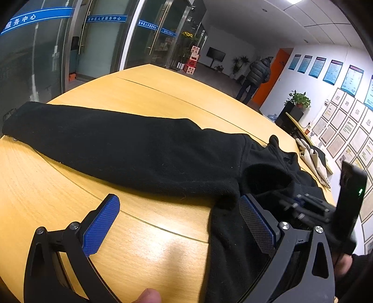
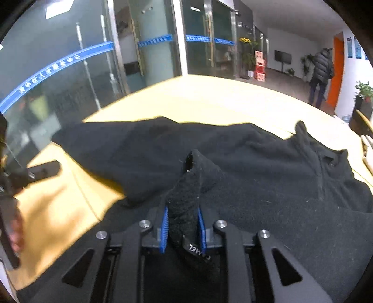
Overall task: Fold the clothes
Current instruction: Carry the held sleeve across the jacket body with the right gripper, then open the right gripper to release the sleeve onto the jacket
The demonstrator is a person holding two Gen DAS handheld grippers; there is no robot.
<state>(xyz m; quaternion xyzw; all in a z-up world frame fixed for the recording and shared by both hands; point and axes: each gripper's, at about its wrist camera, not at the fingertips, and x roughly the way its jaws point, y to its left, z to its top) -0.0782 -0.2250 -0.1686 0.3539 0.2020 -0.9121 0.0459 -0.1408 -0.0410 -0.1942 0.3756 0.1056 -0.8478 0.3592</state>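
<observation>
Right gripper pinching fleece

Glass door band: white characters "服务中心" on blue.
Garment tag: white letters "…MEL", first letters hidden in the fold.
Wall posters: print too small to read.

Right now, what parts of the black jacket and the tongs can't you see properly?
- Black fleece jacket: its lower part, cut off by the bottom edge and hidden behind the right tongs in the right wrist view.
- Label letters: partly tucked into the fold.
- Sleeve: cuff end, dark and at the left wrist view's edge.
- Left tongs: one pad overlaps cloth; contact unclear.
</observation>
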